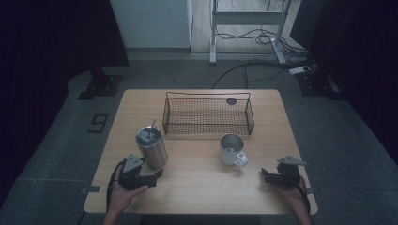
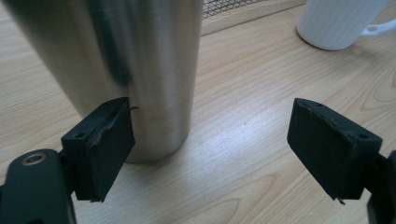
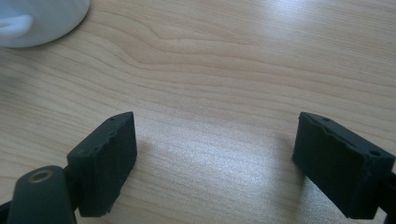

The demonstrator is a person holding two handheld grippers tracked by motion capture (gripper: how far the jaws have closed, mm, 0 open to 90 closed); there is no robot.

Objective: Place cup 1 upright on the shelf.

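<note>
Black jaws of the left gripper point(image 2: 210, 149) are seen wide apart in its own view, with bare wood between them and nothing pressed by the pads; the left jaw stands just in front of the steel tumbler point(image 2: 126, 70), and whether it touches the wall cannot be told. From the high view, the left gripper point(image 1: 157, 174) is held low at the near left of the wooden table point(image 1: 197, 187), just beside the tumbler point(image 1: 151, 147), which stands upright. At the near right, the right gripper point(image 1: 264, 174) is held with its jaws parted over bare tabletop, nothing being gripped. Between the two grippers and a little farther back, a white mug point(image 1: 232, 150) is set upright, its handle turned toward the near edge. Farther still, a dark wire basket point(image 1: 209, 126) is placed across the middle of the table, behind both tumbler and mug.
</note>
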